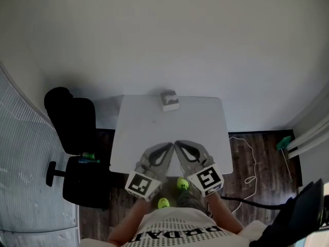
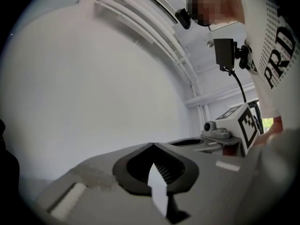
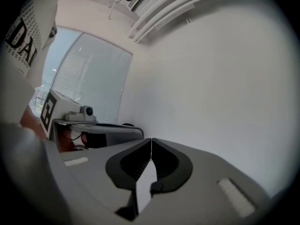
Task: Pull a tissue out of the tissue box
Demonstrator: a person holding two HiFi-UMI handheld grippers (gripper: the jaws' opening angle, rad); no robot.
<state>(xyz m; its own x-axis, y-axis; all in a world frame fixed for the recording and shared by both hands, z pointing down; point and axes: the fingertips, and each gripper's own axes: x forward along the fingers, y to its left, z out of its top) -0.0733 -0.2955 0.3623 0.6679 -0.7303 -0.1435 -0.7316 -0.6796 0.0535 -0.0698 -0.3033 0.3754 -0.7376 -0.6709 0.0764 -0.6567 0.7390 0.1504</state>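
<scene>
Both hand-held grippers hang over the near edge of the table (image 1: 139,127), side by side with their tips angled toward each other. The left gripper (image 1: 167,149) has its jaws pressed together with nothing between them, and the right gripper (image 1: 180,147) is likewise closed and empty — each gripper view shows the dark pads meeting along a thin seam against bare wall. The tissue box (image 1: 169,101) sits at the table's far edge, about midway along it, well apart from both sets of tips with bare tabletop between. It is too small in the head view to tell whether a sheet stands up from its slot, and neither gripper view shows it. A tissue will likely be very light, soft and easily torn, so the sensible hold is a pinch on whatever tuft shows at the top opening, drawn upward. The box is probably light too and may lift or slide across the table — the other gripper could press it down at one end, clear of the slot.
</scene>
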